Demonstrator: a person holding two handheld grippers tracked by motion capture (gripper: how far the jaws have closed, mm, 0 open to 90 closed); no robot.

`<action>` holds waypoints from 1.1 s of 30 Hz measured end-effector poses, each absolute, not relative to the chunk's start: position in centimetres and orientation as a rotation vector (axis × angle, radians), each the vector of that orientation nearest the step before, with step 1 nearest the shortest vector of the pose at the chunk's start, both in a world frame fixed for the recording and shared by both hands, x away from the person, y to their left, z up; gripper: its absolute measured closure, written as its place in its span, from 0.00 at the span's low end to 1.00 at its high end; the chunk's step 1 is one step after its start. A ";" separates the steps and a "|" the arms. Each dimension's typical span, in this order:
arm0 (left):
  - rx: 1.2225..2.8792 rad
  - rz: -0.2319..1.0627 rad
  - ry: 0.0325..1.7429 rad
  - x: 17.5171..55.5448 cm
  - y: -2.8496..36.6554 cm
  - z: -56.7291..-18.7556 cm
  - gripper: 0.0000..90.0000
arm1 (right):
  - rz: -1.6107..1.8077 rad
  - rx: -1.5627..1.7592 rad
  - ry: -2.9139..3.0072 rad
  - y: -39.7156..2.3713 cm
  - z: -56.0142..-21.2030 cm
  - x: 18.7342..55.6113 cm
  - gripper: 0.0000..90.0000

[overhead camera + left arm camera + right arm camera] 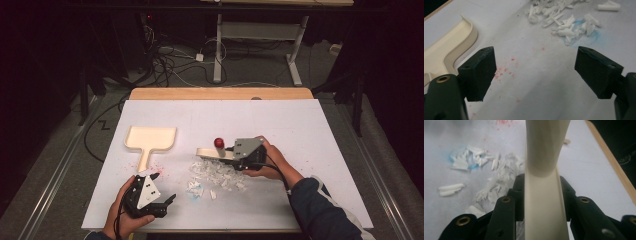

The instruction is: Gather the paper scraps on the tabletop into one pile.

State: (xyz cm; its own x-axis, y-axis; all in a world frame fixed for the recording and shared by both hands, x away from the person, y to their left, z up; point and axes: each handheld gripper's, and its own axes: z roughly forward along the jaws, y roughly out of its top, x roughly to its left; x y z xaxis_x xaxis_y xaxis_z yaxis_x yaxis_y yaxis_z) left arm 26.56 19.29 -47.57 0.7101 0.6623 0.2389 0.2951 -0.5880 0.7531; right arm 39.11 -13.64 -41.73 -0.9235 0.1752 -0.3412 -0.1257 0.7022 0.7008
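My right gripper clamps the stiff, light cream brush by its handle over the flimsy paper scraps, while my left gripper, jaws apart, hovers beside the dustpan, best gripped at its handle.

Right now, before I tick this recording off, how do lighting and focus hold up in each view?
High view: the white table top is evenly lit, the room behind falls to black, detail is soft. Left gripper view: the heap of white paper scraps is sharp enough, the open black jaws slightly soft. Right gripper view: the cream plastic brush handle, clamped close to the lens, is blurred.
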 end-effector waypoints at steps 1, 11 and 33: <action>2.204 0.665 0.723 26.6 19.3 -47.6 0.18 | 1.110 0.080 2.506 -14.2 -41.4 39.0 0.75; 2.240 0.669 0.709 26.5 18.9 -47.7 0.18 | 1.040 0.480 2.382 -19.7 -38.3 36.7 0.75; 2.281 0.652 0.675 26.7 18.3 -48.0 0.19 | 0.856 0.921 2.275 -19.5 -43.5 37.7 0.74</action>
State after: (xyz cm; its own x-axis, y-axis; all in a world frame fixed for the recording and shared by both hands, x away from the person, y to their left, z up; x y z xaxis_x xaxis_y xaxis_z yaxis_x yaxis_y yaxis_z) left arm 26.69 18.31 -47.96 0.7425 0.6156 0.2642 0.2854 -0.6475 0.7066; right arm 37.65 -19.52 -43.45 -0.6235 0.7456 -0.2351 0.4054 0.5655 0.7182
